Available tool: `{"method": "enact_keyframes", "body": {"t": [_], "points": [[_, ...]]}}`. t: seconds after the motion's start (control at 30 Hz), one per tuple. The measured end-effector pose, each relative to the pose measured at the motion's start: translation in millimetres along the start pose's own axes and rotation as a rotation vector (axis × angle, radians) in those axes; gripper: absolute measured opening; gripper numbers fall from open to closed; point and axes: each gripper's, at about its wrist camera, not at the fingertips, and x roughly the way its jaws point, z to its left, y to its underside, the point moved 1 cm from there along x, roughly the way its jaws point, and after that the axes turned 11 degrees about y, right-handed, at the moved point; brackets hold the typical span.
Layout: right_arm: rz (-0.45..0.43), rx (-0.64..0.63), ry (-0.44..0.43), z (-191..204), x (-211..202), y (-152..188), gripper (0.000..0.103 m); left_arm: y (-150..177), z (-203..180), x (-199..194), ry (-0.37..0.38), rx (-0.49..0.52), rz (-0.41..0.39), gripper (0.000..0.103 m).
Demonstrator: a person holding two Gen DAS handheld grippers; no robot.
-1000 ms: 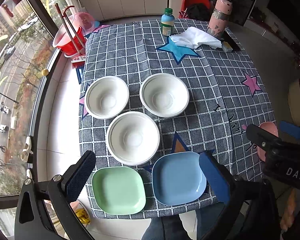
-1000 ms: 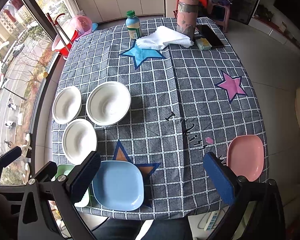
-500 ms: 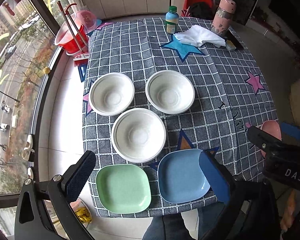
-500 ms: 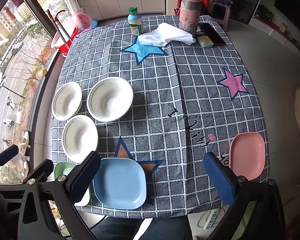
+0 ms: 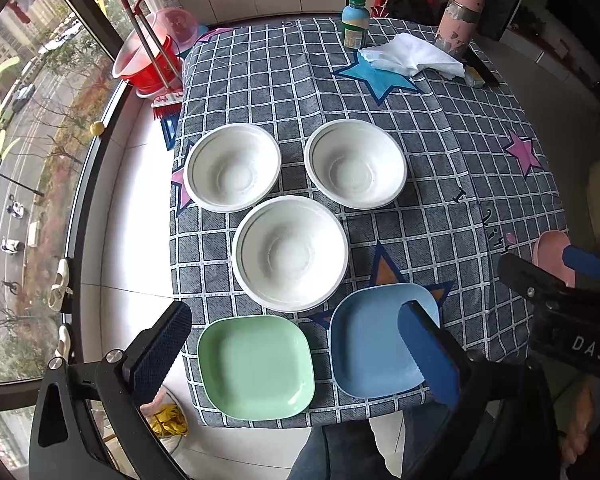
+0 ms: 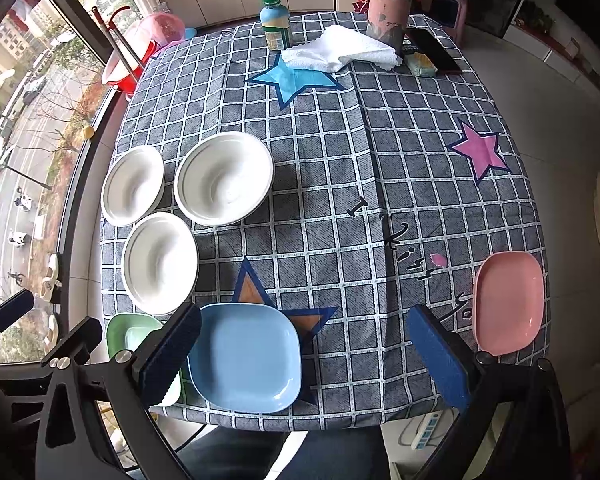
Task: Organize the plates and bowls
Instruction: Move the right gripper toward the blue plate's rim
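Your left gripper [image 5: 294, 350] hangs spread wide and empty above the green plate [image 5: 256, 366], with the blue plate [image 5: 374, 344] under its right finger. Your right gripper [image 6: 304, 354] is equally wide and empty, the pink plate [image 6: 508, 300] just beyond its right finger. Three white bowls [image 5: 290, 252] cluster ahead of your left gripper on the worktop [image 5: 440, 184] (close enough to nest), so plates probably stack first.
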Motion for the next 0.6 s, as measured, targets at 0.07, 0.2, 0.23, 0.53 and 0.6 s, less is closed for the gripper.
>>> {"method": "enact_keyframes", "body": {"t": [0.07, 0.2, 0.23, 0.53, 0.6], "points": [[0.005, -0.003, 0.008, 0.7, 4.6, 1.1, 0.103, 0.9, 1.3, 3.3, -0.011, -0.001, 0.014, 0.103], [0.023, -0.013, 0.025, 0.6, 13.1, 3.7, 0.103, 3.3, 2.8, 12.8, -0.004, -0.010, 0.043, 0.103], [0.028, -0.015, 0.031, 0.3, 15.6, 4.3, 0.103, 4.1, 3.5, 15.3, -0.004, -0.012, 0.047, 0.103], [0.067, -0.044, 0.056, 1.2, 40.6, 10.3, 0.103, 11.0, 9.7, 43.5, -0.006, -0.039, 0.103, 0.103], [0.079, -0.052, 0.060, 1.9, 47.6, 12.5, 0.103, 13.3, 10.6, 50.1, -0.009, -0.042, 0.118, 0.103]]}}
